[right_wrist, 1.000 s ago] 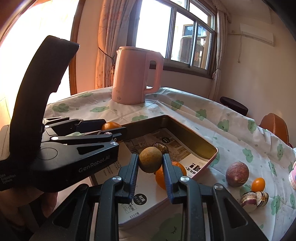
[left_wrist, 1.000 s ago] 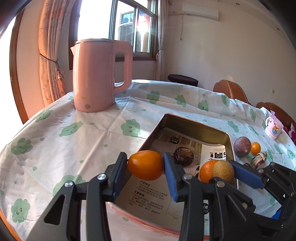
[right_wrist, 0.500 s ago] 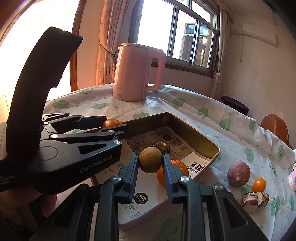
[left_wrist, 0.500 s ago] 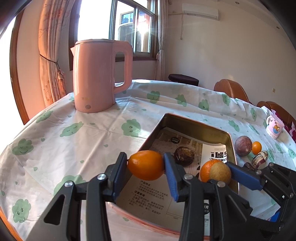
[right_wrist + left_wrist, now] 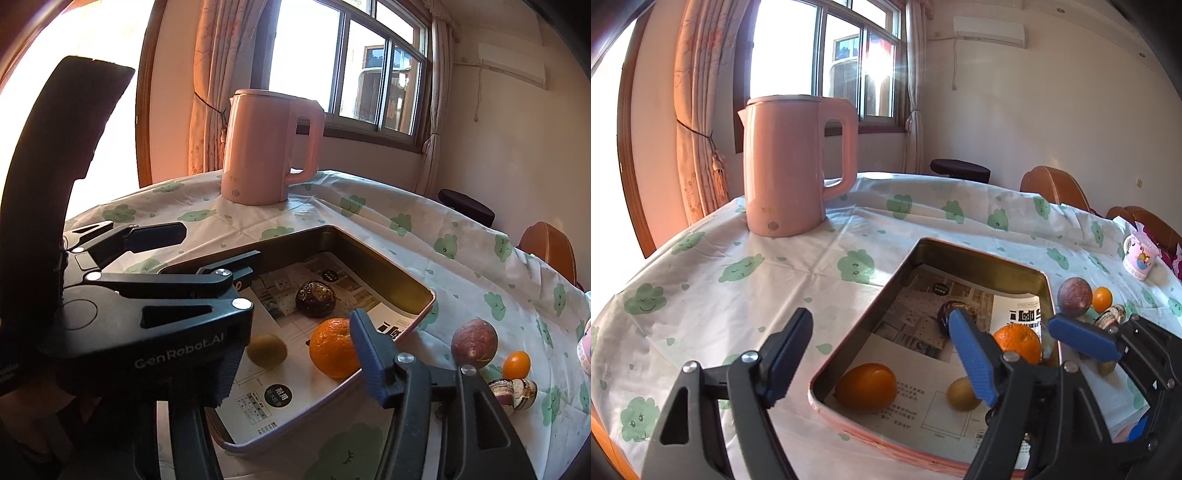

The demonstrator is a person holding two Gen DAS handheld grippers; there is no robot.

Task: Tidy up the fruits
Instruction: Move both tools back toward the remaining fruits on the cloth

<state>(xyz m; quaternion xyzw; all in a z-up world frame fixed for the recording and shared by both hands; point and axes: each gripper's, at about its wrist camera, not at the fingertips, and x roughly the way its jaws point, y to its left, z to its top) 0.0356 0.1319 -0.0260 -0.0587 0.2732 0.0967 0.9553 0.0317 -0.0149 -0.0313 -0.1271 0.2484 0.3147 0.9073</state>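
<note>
Release step: left gripper (image 5: pixel 882 354) and right gripper (image 5: pixel 295 354) jaws just opened, empty; orange (image 5: pixel 866 386) and brown fruit (image 5: pixel 266 350) lie below in tray (image 5: pixel 979 258). Next, I judge: fetch passion fruit (image 5: pixel 474 344) right of the jaws.

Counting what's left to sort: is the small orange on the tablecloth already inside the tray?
No, the small orange sits on the tablecloth beside a purple fruit, outside the tray.
</note>
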